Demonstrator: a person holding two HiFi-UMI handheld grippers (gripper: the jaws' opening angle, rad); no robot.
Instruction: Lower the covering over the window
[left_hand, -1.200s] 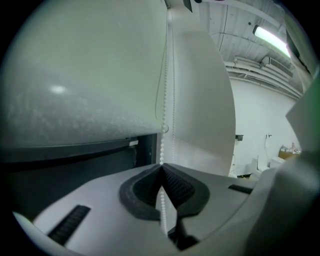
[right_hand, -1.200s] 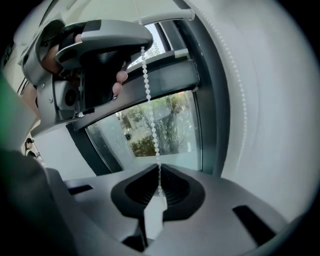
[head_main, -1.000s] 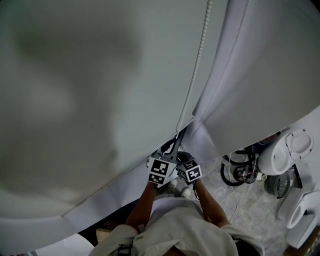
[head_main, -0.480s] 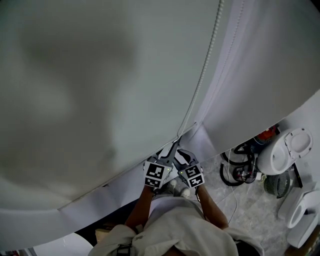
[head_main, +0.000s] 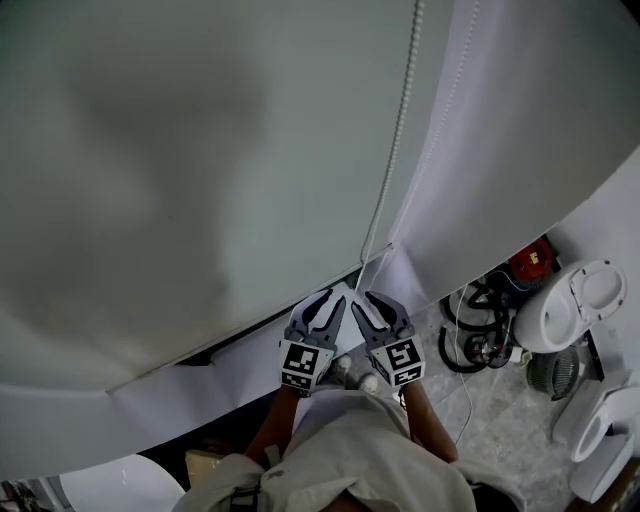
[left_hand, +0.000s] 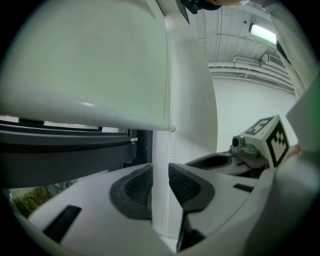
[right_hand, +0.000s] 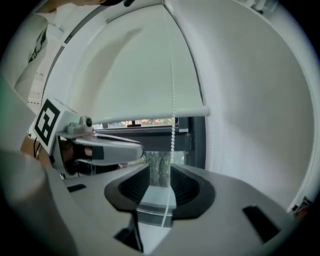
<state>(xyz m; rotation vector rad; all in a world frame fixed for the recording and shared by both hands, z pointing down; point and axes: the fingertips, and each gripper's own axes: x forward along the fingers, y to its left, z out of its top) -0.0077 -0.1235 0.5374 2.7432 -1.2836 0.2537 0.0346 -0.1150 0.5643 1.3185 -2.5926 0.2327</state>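
A pale roller blind (head_main: 180, 150) hangs over the window, with its bottom rail (right_hand: 150, 116) above a strip of bare glass. The bead chain (head_main: 398, 140) drops along the blind's right edge. In the head view my left gripper (head_main: 328, 300) and right gripper (head_main: 366, 299) stand side by side just under the chain's lower end. The chain (left_hand: 169, 150) runs through the gap of the left gripper (left_hand: 160, 187), whose pads stay off it. The chain (right_hand: 173, 130) also passes between the jaws of the right gripper (right_hand: 160, 187). Those jaws are closing but still stand wide of the chain.
A white fabric panel (head_main: 520, 150) hangs to the right of the chain. On the floor at the right are a white appliance (head_main: 572, 303), a coil of black cable (head_main: 478, 335) and a red object (head_main: 530, 262). The dark window frame (left_hand: 65, 150) lies below the rail.
Both grippers have opened and let go of the chain. They have come down slightly and moved a little apart. The blind's lower edge looks unmoved.
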